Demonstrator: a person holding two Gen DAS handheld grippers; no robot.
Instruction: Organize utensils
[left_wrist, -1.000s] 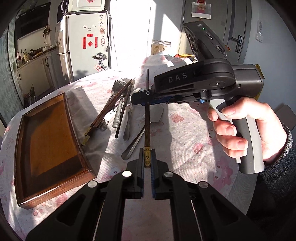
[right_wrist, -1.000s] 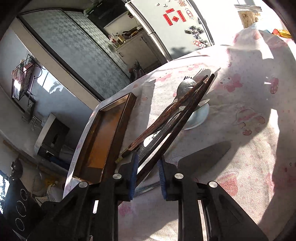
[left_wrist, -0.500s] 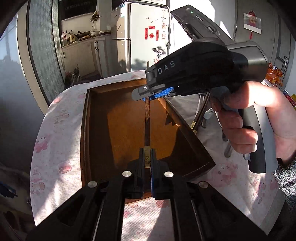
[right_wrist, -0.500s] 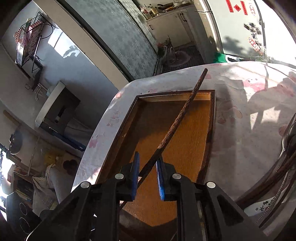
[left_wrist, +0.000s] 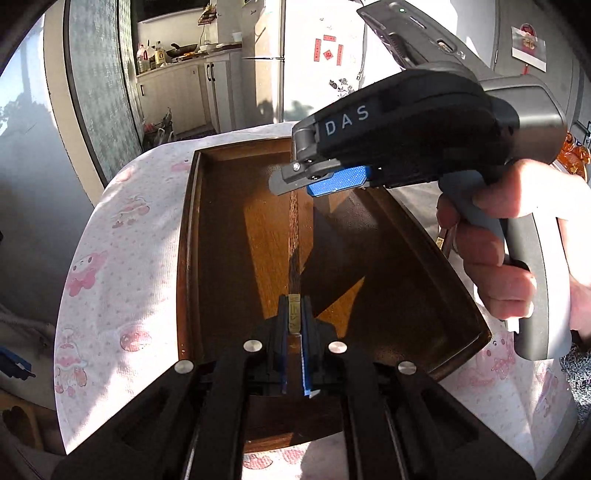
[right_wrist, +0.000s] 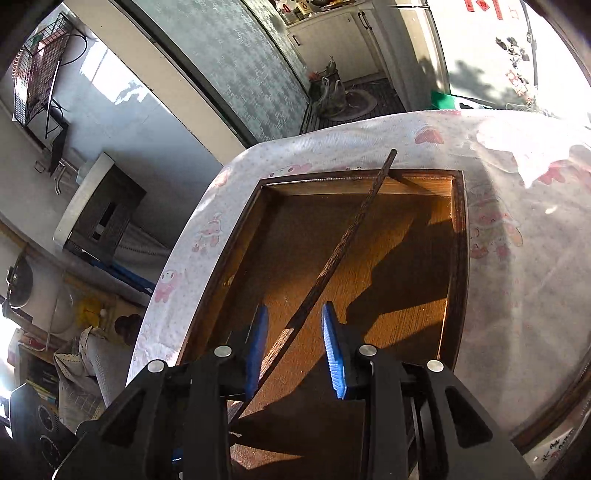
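A dark wooden chopstick with a gold end band is held over the brown wooden tray. My left gripper is shut on its banded end. My right gripper has its blue pads spread apart on either side of the chopstick, not pinching it. In the left wrist view the right gripper hangs over the far part of the tray. The chopstick's thin tip reaches the tray's far rim. The tray holds nothing else.
The tray sits on a round table with a pink-printed white cloth. Ends of other utensils show behind the right hand, right of the tray. A kitchen counter and fridge stand beyond the table's edge.
Both grippers carried the chopstick from the utensil pile to over the tray and lowered it. The right gripper's pads, shut on it before, have opened.
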